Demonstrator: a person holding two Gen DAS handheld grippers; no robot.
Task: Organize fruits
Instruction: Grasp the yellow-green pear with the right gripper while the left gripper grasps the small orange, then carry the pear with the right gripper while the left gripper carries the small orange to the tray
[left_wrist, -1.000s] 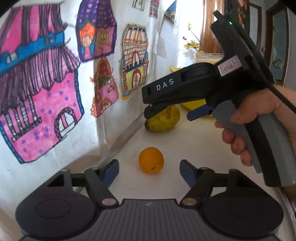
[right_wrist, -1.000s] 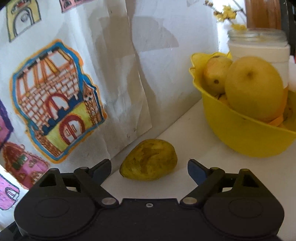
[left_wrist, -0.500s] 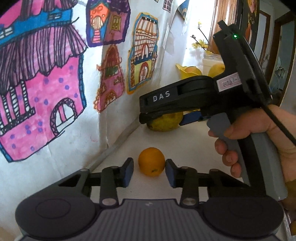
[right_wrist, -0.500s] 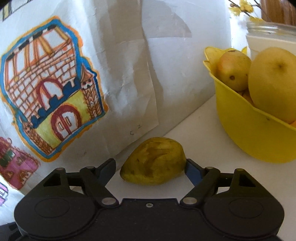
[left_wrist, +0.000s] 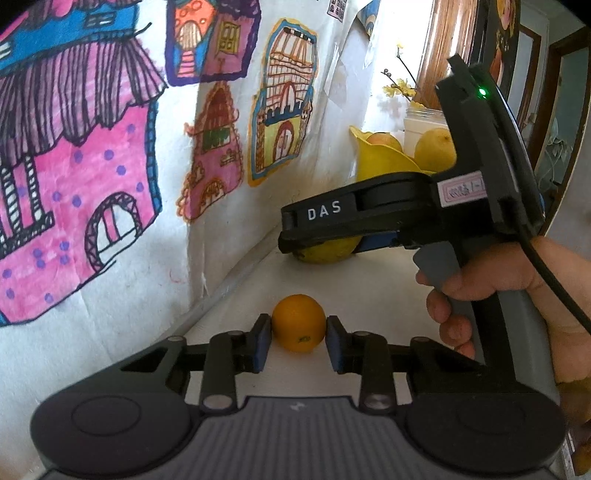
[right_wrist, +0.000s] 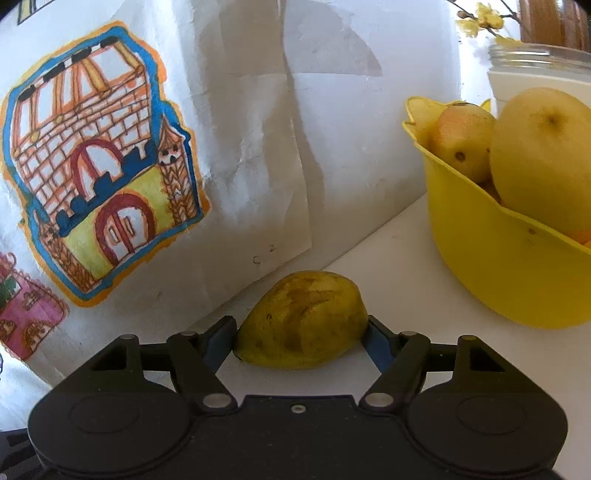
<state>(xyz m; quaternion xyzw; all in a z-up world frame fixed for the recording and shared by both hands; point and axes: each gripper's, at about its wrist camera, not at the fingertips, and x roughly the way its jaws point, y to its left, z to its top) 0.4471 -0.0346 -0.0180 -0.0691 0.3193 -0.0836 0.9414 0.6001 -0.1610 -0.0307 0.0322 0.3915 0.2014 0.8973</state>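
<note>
Because each fruit goes to the yellow plastic bowl (right_wrist: 491, 273) at two o'clock, left gripper (left_wrist: 299, 341) jaws clench the small round orange (left_wrist: 299, 323) on the white bench (left_wrist: 373, 291); right gripper (right_wrist: 301, 338) jaws, just closing, press the mottled yellow-green mango (right_wrist: 301, 319).

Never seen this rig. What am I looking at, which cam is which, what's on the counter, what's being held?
No robot here: a person holds a handheld two-finger gripper in each hand, and each carries a fisheye camera looking along its fingers.

In the left wrist view the left gripper has just closed on a small orange, pads against both sides. The black tool ahead, marked DAS, is the other gripper, held by the person's hand.

In the right wrist view the right gripper has been closing around a yellow-green mango; its fingers touch the fruit's ends.

Both fruits sit on a white counter beside a wall of children's drawings. A yellow bowl already holds other fruit, with a jar behind it.
</note>
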